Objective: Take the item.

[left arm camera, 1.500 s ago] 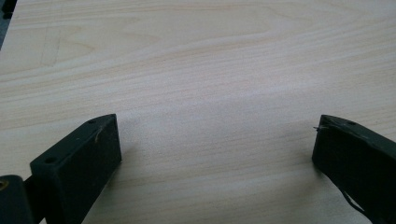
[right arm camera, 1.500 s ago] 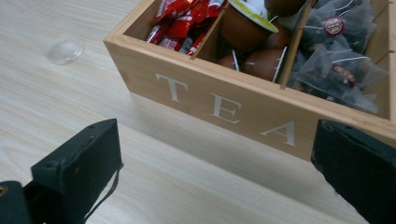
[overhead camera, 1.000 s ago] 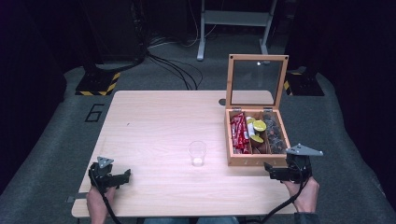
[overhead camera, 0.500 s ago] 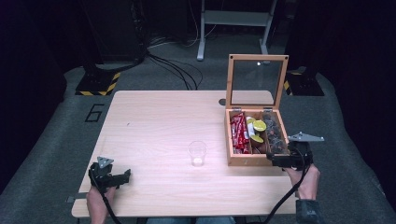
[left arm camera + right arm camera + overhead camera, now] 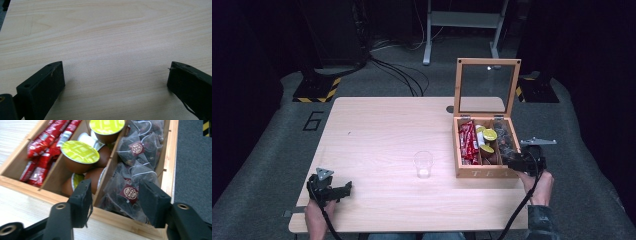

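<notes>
Light wooden table [image 5: 377,125] is barely seeing action: right gripper [image 5: 113,202] is narrowing, ungripped, around a dark mesh tea bag [image 5: 128,192] in the open wooden box [image 5: 482,172] by the right edge, left gripper [image 5: 115,82] idling wide open.

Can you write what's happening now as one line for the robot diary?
right gripper: over tea bags in box, jaws just closing, nothing pinched | left gripper: open, on table | cup: untouched

Light falls from above onto my table [image 5: 387,130], while the floor around it sinks into darkness. Ahead of my right gripper [image 5: 113,195] the pod lids [image 5: 80,151] gleam slightly; my near jaws look soft and faintly blurred.
</notes>
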{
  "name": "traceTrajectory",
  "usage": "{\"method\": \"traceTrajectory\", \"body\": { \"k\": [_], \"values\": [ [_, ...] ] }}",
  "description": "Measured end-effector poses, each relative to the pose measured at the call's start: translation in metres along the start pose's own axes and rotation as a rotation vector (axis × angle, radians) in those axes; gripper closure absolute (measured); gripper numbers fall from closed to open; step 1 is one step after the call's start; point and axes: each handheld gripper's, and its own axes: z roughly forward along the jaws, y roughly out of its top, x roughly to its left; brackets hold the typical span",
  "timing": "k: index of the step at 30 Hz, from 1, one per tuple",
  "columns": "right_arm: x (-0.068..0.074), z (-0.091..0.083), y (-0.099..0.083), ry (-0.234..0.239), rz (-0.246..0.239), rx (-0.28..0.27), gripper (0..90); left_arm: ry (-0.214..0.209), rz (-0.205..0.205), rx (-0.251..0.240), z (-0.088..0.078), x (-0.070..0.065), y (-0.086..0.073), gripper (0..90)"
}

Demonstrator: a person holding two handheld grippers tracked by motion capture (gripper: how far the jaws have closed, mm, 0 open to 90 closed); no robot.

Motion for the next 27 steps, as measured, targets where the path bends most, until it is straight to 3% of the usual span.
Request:
{"method": "traceTrajectory", "body": {
  "k": [6, 15, 20, 27],
  "values": [
    [-0.004, 0.011, 0.001, -0.031, 0.009, 0.046, 55.7, 0.001, -0.004, 0.003, 0.0, -0.001, 0.0, 1.0],
    [-0.006, 0.019, 0.001, -0.054, 0.025, 0.089, 58.6, 0.0, -0.005, 0.003, 0.0, -0.001, 0.0, 1.0],
    [-0.006, 0.024, 0.002, -0.069, 0.007, 0.098, 59.8, 0.003, 0.002, -0.002, 0.0, -0.001, 0.0, 1.0],
    [-0.005, 0.026, 0.003, -0.075, 0.007, 0.091, 76.6, 0.0, -0.005, 0.003, 0.0, -0.001, 0.0, 1.0]
  ]
}}
